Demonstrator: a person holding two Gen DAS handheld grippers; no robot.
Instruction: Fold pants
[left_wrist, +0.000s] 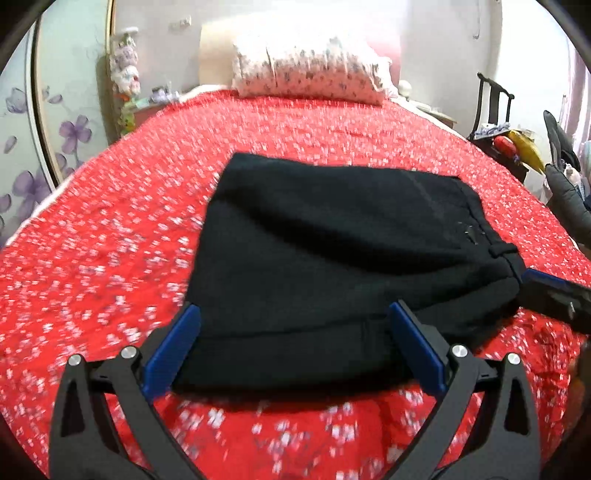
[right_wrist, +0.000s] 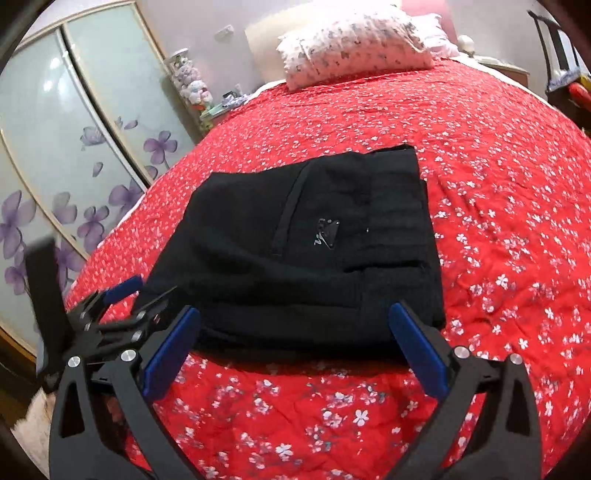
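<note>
The black pants (left_wrist: 332, 251) lie folded into a compact rectangle on the red flowered bedspread (left_wrist: 110, 229); they also show in the right wrist view (right_wrist: 306, 240), with a small metal tag on top. My left gripper (left_wrist: 293, 325) is open and empty, its blue pads astride the near edge of the pants. My right gripper (right_wrist: 293, 325) is open and empty, just short of the pants' near edge. The left gripper (right_wrist: 140, 291) shows at the pants' left corner in the right wrist view. The right gripper's finger (left_wrist: 554, 295) shows at the pants' right edge.
A flowered pillow (left_wrist: 310, 70) lies at the head of the bed. Sliding wardrobe doors with purple flowers (right_wrist: 55, 155) stand to the left. A dark chair with clutter (left_wrist: 509, 136) stands to the right of the bed. A nightstand with small items (left_wrist: 147, 99) is at the far left.
</note>
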